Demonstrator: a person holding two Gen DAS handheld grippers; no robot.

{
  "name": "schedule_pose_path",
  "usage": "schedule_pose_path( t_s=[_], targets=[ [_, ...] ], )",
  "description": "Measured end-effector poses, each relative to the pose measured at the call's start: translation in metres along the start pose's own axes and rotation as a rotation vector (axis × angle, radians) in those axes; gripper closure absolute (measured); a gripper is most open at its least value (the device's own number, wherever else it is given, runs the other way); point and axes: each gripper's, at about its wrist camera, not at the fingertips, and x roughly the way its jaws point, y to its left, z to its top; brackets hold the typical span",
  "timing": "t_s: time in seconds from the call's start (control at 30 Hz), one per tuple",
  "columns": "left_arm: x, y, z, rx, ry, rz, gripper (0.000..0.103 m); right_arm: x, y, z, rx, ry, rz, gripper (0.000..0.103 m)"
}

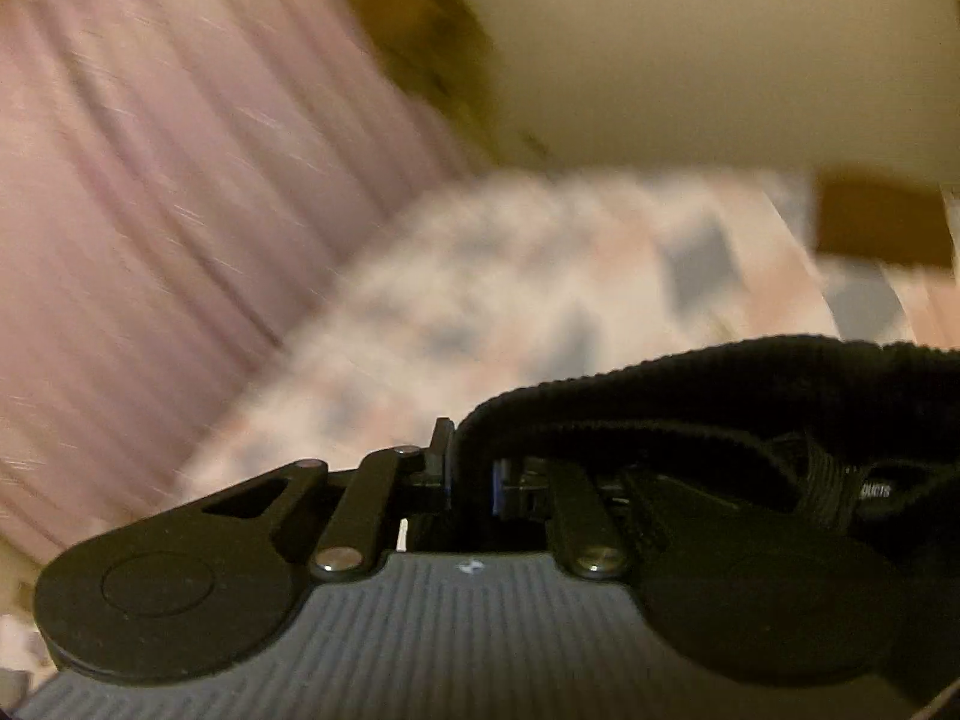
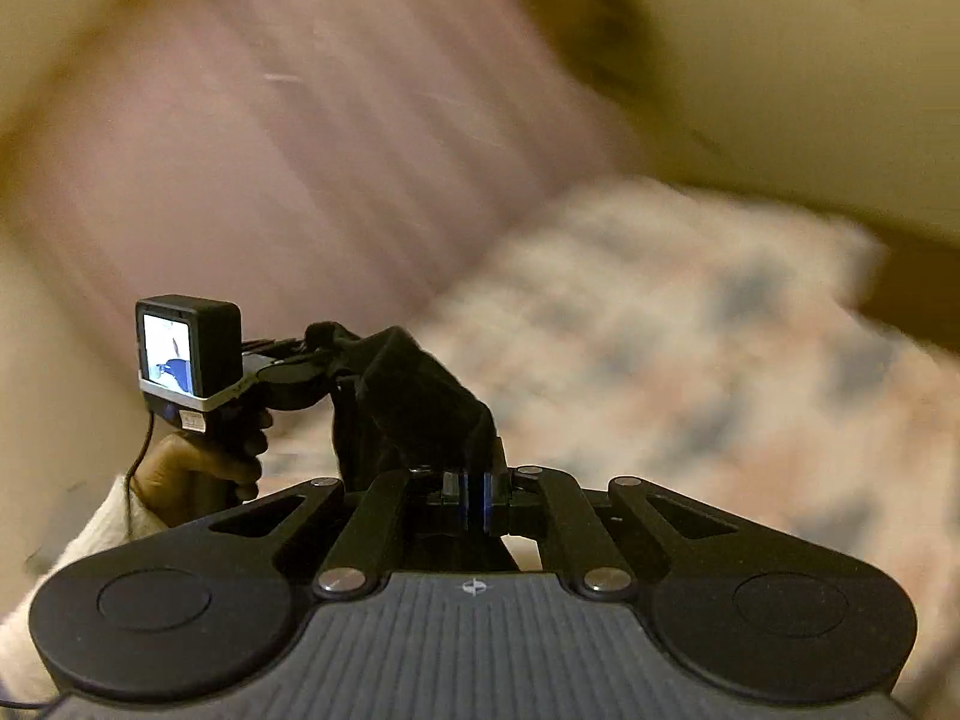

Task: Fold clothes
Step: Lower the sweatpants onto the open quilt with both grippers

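A black ribbed garment [image 1: 690, 384] with a small sewn label hangs in the air between both grippers. In the left wrist view my left gripper [image 1: 472, 477] is shut on one edge of it, and the cloth drapes off to the right over the gripper's body. In the right wrist view my right gripper [image 2: 476, 495] is shut on another part of the same black garment [image 2: 414, 396], which bunches up just behind the pads. The left gripper [image 2: 318, 342] shows there too, at the left, held by a hand [image 2: 180, 468] in a cream sleeve [image 2: 90, 540].
Everything behind is motion-blurred. A bedspread [image 2: 690, 360] patterned in pink, white and grey-blue lies below the grippers. A pink curtain [image 1: 150, 180] hangs at the left, with a cream wall [image 1: 720, 60] at the upper right. A brown object [image 1: 882, 222] sits at the far right.
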Motion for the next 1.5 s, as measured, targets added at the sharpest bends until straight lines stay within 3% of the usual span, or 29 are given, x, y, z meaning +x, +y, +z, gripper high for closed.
schedule_pose_path(
  t_s=[0.1,0.17,0.3,0.43,0.67,0.73,0.83,0.87,0.97,1.03,1.13,1.27,1.37,1.5],
  targets=[
    [0.080,-0.094,0.006,0.051,0.144,-0.084,0.093,0.038,-0.096,-0.008,0.124,0.070,-0.152,0.099],
    [0.106,-0.147,0.004,0.119,0.164,-0.088,0.093,0.061,-0.160,-0.012,0.230,0.129,-0.230,0.099],
    [0.156,-0.213,0.030,0.192,0.202,-0.093,0.093,0.086,-0.256,-0.027,0.426,0.179,-0.260,0.100],
    [0.205,-0.256,0.074,0.250,0.199,-0.085,0.093,0.109,-0.300,-0.009,0.539,0.149,-0.219,0.100],
    [0.263,-0.334,0.138,0.388,0.122,-0.086,0.090,0.123,-0.386,0.025,0.617,0.064,-0.287,0.100],
    [0.282,-0.355,0.134,0.456,0.188,-0.120,0.087,0.130,-0.408,0.030,0.645,0.056,-0.330,0.100],
    [0.291,-0.373,0.112,0.552,0.195,-0.134,0.065,0.154,-0.445,0.023,0.709,0.129,-0.399,0.095],
    [0.285,-0.367,0.104,0.543,0.179,-0.142,0.061,0.160,-0.453,0.017,0.723,0.157,-0.415,0.085],
    [0.253,-0.316,0.086,0.361,0.139,-0.213,0.051,0.166,-0.463,0.002,0.726,0.181,-0.433,0.077],
    [0.219,-0.261,0.065,0.215,0.099,-0.197,0.044,0.163,-0.463,-0.002,0.725,0.169,-0.426,0.072],
    [0.157,-0.176,0.004,-0.012,0.099,-0.133,0.049,0.161,-0.459,-0.005,0.695,0.159,-0.431,0.063],
    [0.064,-0.111,-0.118,-0.201,0.232,-0.008,0.070,0.161,-0.445,-0.013,0.598,0.159,-0.465,0.055],
    [-0.006,-0.074,-0.213,-0.317,0.351,0.088,0.070,0.158,-0.434,-0.020,0.504,0.173,-0.511,0.055],
    [-0.072,-0.068,-0.306,-0.377,0.457,0.132,0.070,0.162,-0.422,-0.027,0.424,0.172,-0.571,0.053]
  ],
)
